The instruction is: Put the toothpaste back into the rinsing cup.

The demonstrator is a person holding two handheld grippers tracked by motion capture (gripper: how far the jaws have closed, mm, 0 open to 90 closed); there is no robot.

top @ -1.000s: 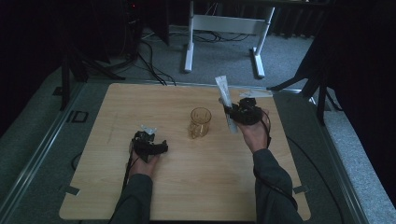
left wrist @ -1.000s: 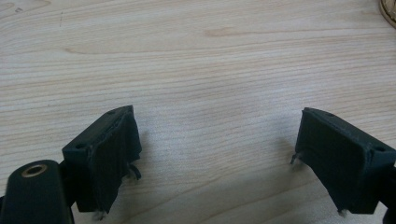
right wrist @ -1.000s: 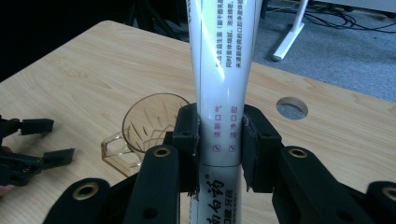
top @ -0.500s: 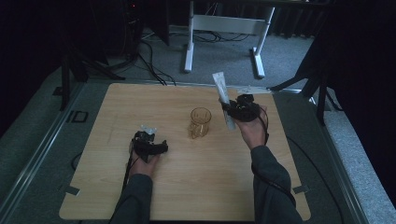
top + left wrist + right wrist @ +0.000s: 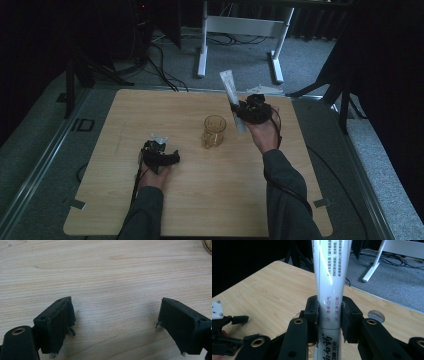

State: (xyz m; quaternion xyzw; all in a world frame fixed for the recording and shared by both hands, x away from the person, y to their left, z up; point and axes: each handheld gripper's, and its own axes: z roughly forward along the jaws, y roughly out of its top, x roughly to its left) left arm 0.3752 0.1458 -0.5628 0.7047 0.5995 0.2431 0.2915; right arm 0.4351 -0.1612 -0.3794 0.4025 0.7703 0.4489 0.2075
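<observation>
A person sits at a pale wooden table, holding a two-jaw gripper in each hand. The right gripper, raised above the table's far right part, has its black jaws clamped on a white toothpaste tube printed with Chinese text. The grip sits partway along the tube, so the flat crimped end stands up and away while the lower end hangs beside a clear amber glass mug at the table's centre. Held upright this way, the tube looks ready to be lowered into the mug, though that is only a judgement. The left gripper rests low on the table's near left, well apart from the mug, its jaws spread wide over bare wood, apparently idle.
</observation>
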